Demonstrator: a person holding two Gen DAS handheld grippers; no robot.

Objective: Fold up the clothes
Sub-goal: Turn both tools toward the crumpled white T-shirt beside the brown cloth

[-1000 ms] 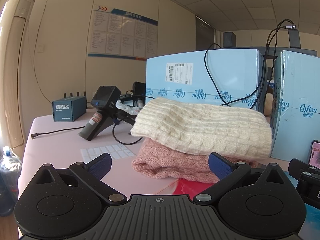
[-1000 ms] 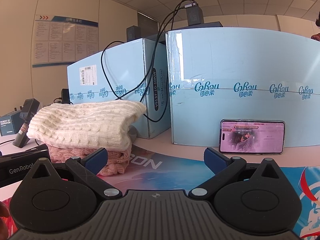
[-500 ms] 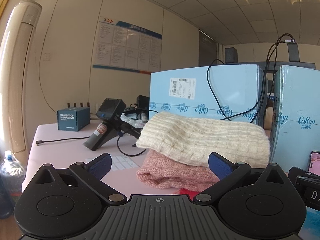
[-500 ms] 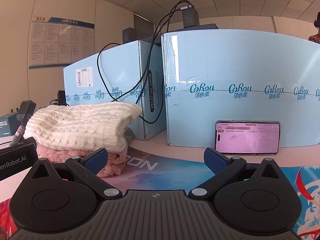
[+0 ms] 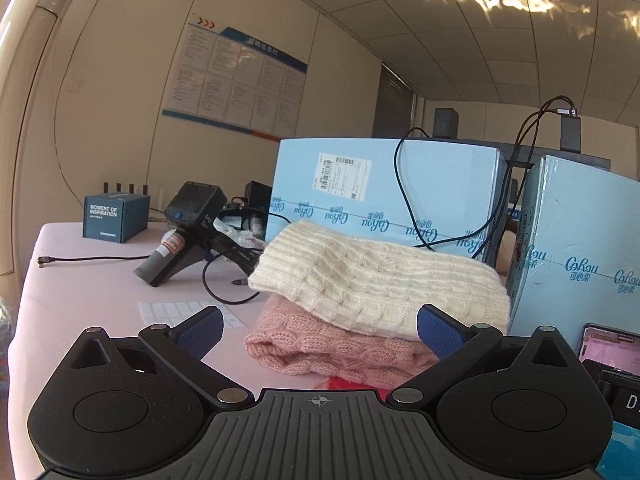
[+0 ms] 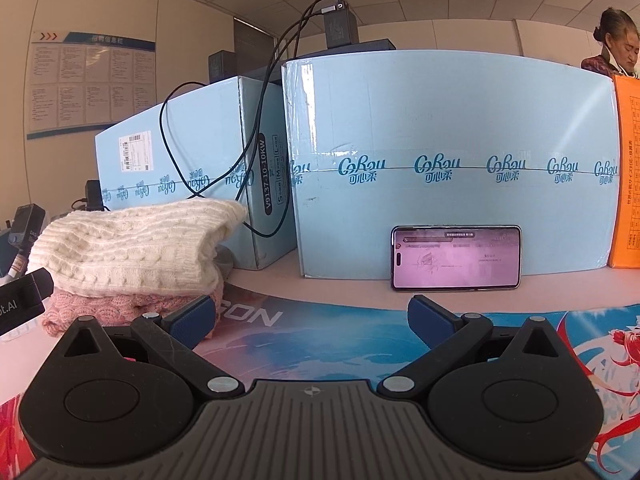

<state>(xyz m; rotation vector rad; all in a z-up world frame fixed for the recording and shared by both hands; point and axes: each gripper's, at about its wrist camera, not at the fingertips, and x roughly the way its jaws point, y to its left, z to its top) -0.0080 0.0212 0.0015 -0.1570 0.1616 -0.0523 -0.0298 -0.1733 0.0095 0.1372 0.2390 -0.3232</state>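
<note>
A folded cream knit sweater (image 5: 376,280) lies on top of a folded pink knit sweater (image 5: 340,350) on the table. In the left wrist view my left gripper (image 5: 320,326) is open a short way in front of the stack, nothing between its blue pads. From the right wrist view the same stack, cream sweater (image 6: 132,248) over pink sweater (image 6: 120,306), sits to the left. My right gripper (image 6: 312,316) is open and empty over the printed mat (image 6: 340,344), right of the stack. The other gripper's body (image 6: 20,300) shows at the left edge.
Two pale blue cartons (image 6: 440,160) (image 5: 380,192) stand close behind the stack with black cables (image 6: 256,128) draped over them. A phone (image 6: 456,258) leans on the right carton. A handheld device (image 5: 184,232), a small blue box (image 5: 114,216) and a cable lie on the pink table (image 5: 80,292). A person (image 6: 612,44) stands at the far right.
Both views have tilted upward, so the stack sits lower in frame and more ceiling shows. The sweaters have not moved. Both grippers stay open.
</note>
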